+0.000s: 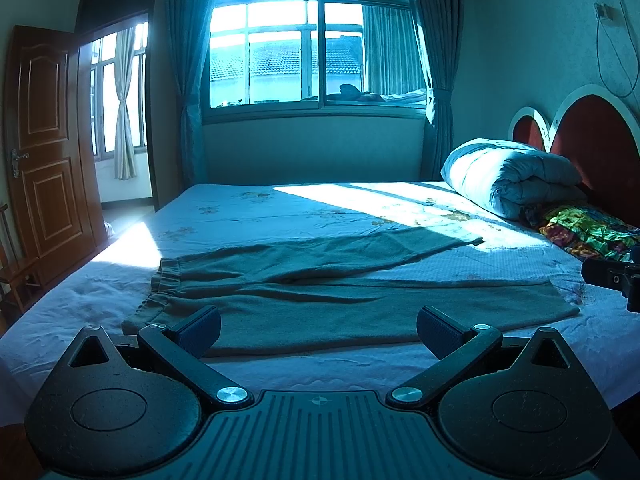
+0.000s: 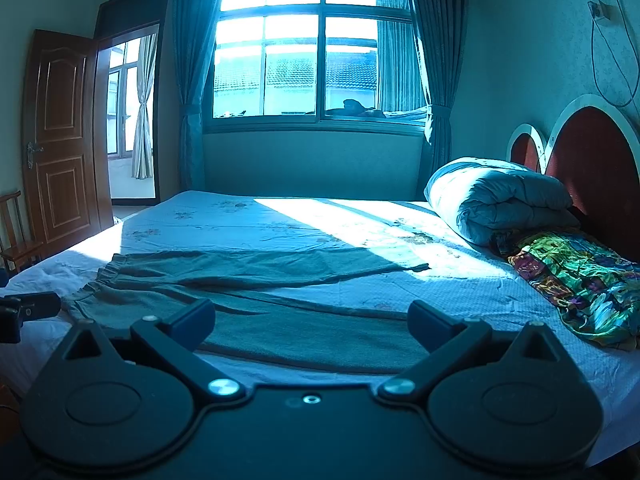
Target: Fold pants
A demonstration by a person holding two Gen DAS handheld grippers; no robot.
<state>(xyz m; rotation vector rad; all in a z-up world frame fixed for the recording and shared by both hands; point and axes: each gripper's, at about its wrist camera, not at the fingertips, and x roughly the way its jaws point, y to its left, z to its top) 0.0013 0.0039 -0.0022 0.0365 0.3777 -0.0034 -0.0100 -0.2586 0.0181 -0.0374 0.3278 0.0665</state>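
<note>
Grey-green pants (image 1: 320, 304) lie flat on the bed, waistband at the left, both legs stretched to the right and spread apart at the hems. They also show in the right wrist view (image 2: 280, 316). My left gripper (image 1: 319, 330) is open and empty, hovering at the near edge of the pants by the waist end. My right gripper (image 2: 311, 322) is open and empty, hovering at the near edge of the closer leg. Each gripper's tip shows in the other's view, the right one (image 1: 616, 280) and the left one (image 2: 28, 310).
The bed (image 1: 280, 208) has a pale flowered sheet. A rolled duvet (image 1: 508, 176) and a colourful cloth (image 1: 588, 232) lie by the red headboard (image 1: 592, 140) at the right. A window (image 1: 316, 36), an open wooden door (image 1: 48, 148) and a chair (image 2: 16, 232) stand beyond.
</note>
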